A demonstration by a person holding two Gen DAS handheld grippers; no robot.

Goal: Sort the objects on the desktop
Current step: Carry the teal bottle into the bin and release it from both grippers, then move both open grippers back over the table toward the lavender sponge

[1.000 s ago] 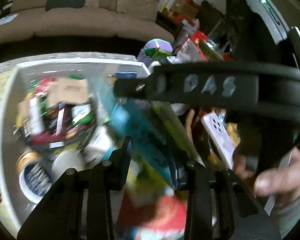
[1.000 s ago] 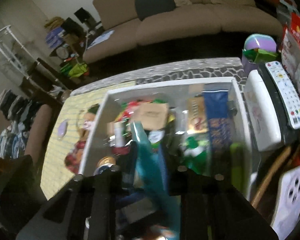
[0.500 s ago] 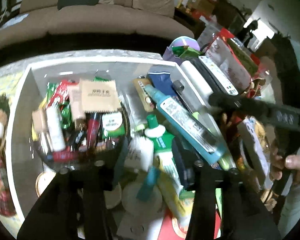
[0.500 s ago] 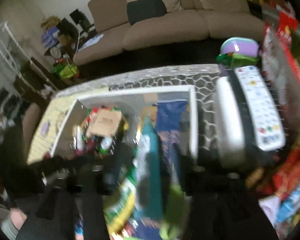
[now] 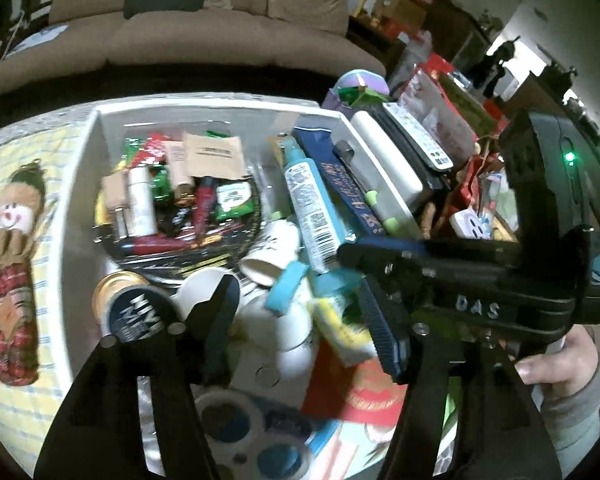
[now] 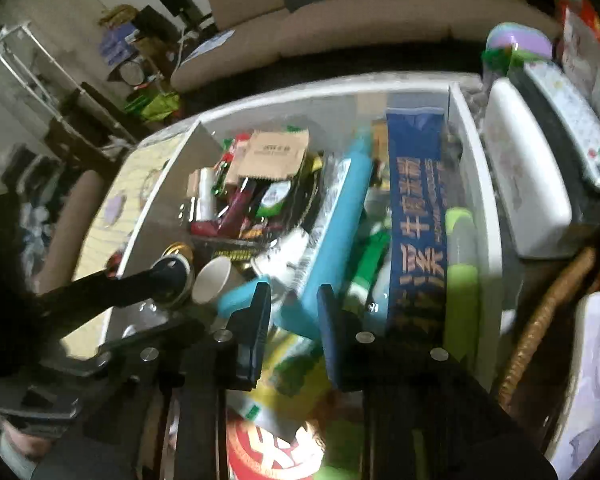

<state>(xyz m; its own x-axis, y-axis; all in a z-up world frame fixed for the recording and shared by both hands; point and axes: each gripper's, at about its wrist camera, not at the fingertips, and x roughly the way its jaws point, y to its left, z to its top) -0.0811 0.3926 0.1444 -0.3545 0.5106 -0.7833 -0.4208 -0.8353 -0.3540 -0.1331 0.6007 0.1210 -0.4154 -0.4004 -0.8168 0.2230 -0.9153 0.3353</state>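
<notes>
The right hand-held gripper hangs over the near end of the white plastic storage bin, its jaws narrow and closing, with the lower end of the long teal plastic tube just ahead of and between the tips; whether the pads already press on it cannot be told through the blur. That tube lies slantwise in the bin, leaning away from the gripper toward the far wall, with a dark blue printed carton alongside to the right and a white paper cup to the left. To do the grasp well, the pads should meet the tube's flat sides squarely, deep enough that it won't pivot, and the lift should follow its long axis so neighbours aren't dragged. The left hand-held gripper has its jaws half-wide and opening, nothing pinched between them, above white bottles; it is best kept to its own side, out of the lifting path.
</notes>
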